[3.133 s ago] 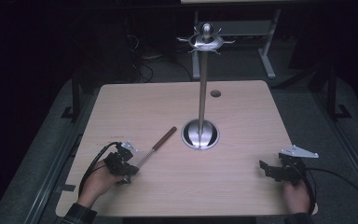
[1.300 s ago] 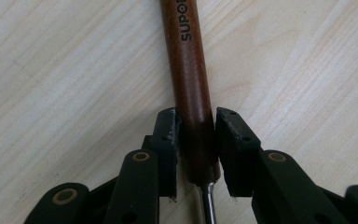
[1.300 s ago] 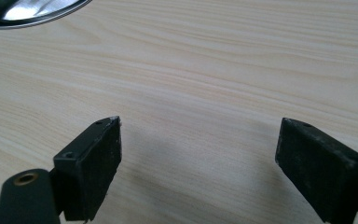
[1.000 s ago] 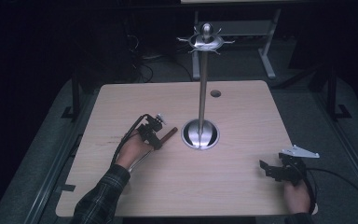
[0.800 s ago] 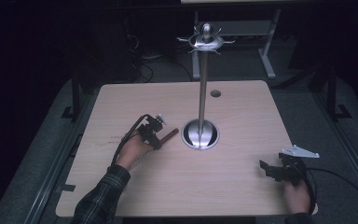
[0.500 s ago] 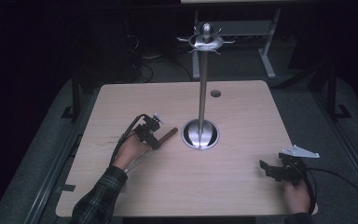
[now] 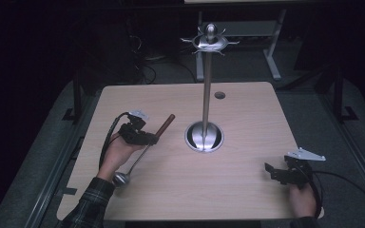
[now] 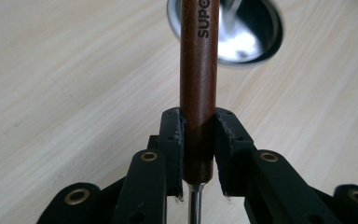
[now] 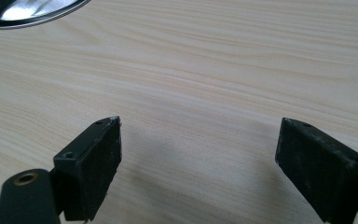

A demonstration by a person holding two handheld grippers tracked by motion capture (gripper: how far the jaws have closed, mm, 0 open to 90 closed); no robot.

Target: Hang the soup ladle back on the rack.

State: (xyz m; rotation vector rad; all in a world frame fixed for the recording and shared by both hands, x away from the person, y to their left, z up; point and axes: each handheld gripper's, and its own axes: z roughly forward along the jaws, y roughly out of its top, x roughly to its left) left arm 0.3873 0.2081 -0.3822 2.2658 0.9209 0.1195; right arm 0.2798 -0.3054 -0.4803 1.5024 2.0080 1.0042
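Now that the jaws of the left gripper (image 8: 198,154) have clamped on the brown wooden handle of the ladle (image 7: 145,147), with a pad pressed flat on either side of it just above where the steel shaft begins, the utensil looks ready to be raised. Three seconds ago this gripper sat well out from the stand's base with the ladle lying loose beside it; since then it has travelled up the shaft toward the stand (image 7: 204,135), and over the last second it has settled onto the handle. In the high view the handle tip points toward the stand's round base and lies near it, while the bowl rests on the table (image 7: 247,190) farther from the base, beside the person's left sleeve. My reading is that the grasp is made and lifting toward the hooks at the stand's top comes next. The right gripper (image 9: 198,158) has not moved: its jaws are spread wide over bare wood, well away from the base.
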